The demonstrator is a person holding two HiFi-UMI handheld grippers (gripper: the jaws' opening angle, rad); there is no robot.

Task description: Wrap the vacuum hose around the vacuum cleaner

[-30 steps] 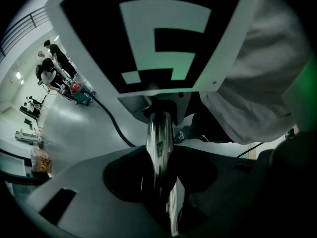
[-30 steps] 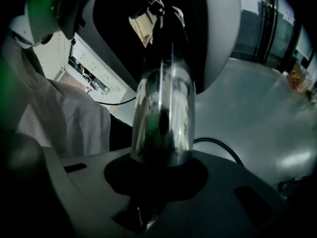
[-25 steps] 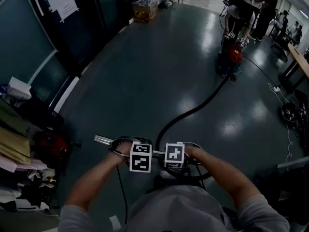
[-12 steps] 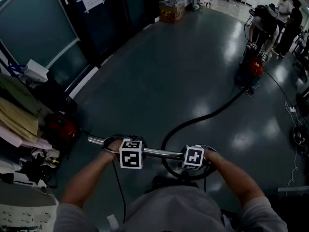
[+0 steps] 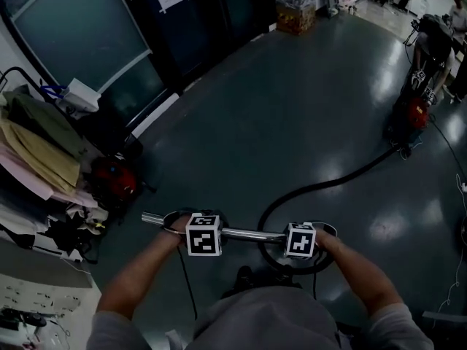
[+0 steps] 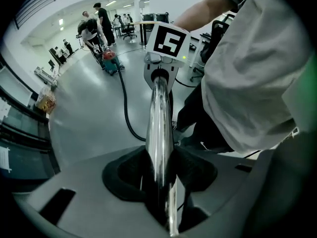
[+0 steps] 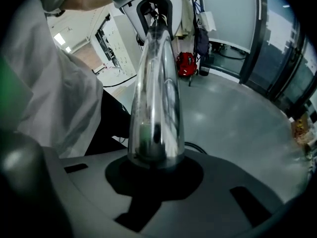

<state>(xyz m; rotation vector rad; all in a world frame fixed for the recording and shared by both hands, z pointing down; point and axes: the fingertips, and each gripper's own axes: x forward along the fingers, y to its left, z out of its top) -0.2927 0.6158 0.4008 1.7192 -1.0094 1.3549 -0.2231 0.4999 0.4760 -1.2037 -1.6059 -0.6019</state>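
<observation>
A chrome vacuum tube (image 5: 248,232) lies level in front of my body, held by both grippers. My left gripper (image 5: 203,233) is shut on it near its left end; the tube (image 6: 159,133) runs away between the jaws. My right gripper (image 5: 300,239) sits further right, where the black hose (image 5: 328,184) joins in a loop. Its jaws have just been closing and now clasp the tube (image 7: 156,98). The hose runs across the floor to the red vacuum cleaner (image 5: 412,115) at the far right.
A second red vacuum (image 5: 113,181) stands at the left beside a heap of clothes (image 5: 36,159). Dark glass walls line the back, with a cardboard bin (image 5: 295,13) beyond. A person (image 5: 438,42) bends over the far vacuum cleaner. Cables lie at the right edge.
My right gripper has slid to the right along the tube, away from the left one. The head view has swung left, so the far vacuum cleaner now sits nearer the right edge.
</observation>
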